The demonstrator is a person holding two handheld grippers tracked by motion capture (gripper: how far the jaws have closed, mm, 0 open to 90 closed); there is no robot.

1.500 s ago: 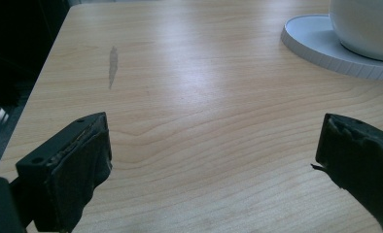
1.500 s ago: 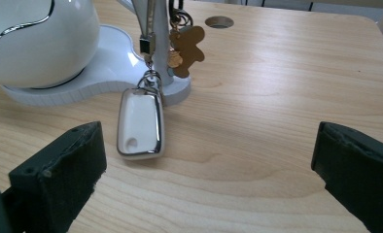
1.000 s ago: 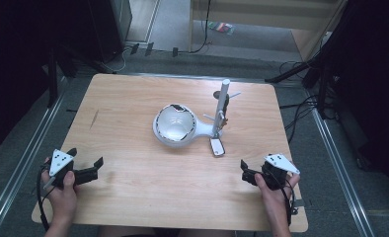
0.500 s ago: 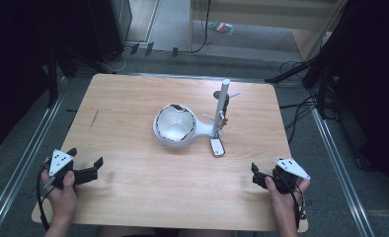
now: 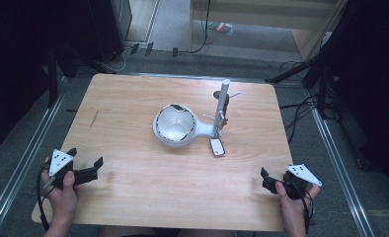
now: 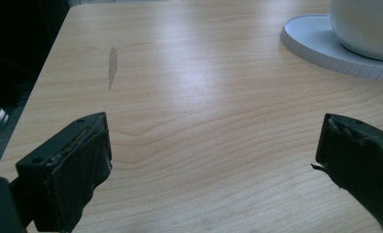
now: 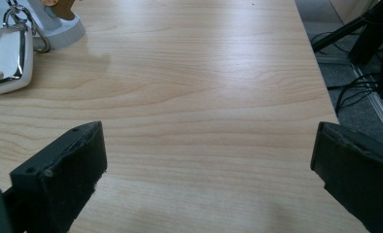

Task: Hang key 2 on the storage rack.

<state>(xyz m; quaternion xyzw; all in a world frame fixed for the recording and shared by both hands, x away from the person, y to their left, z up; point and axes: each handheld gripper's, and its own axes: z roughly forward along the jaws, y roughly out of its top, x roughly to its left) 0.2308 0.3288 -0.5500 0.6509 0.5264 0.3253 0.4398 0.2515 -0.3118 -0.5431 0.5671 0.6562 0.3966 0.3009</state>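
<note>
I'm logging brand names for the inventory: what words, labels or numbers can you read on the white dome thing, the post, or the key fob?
None can be read.
White dome: no print visible.
White post: no print visible.
Key fob: plain white and chrome, no print visible.

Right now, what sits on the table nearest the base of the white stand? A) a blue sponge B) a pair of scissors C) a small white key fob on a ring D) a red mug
C: the small white key fob lies flat on the table just in front of the white stand, with its metal ring clear in the right gripper view.
</note>
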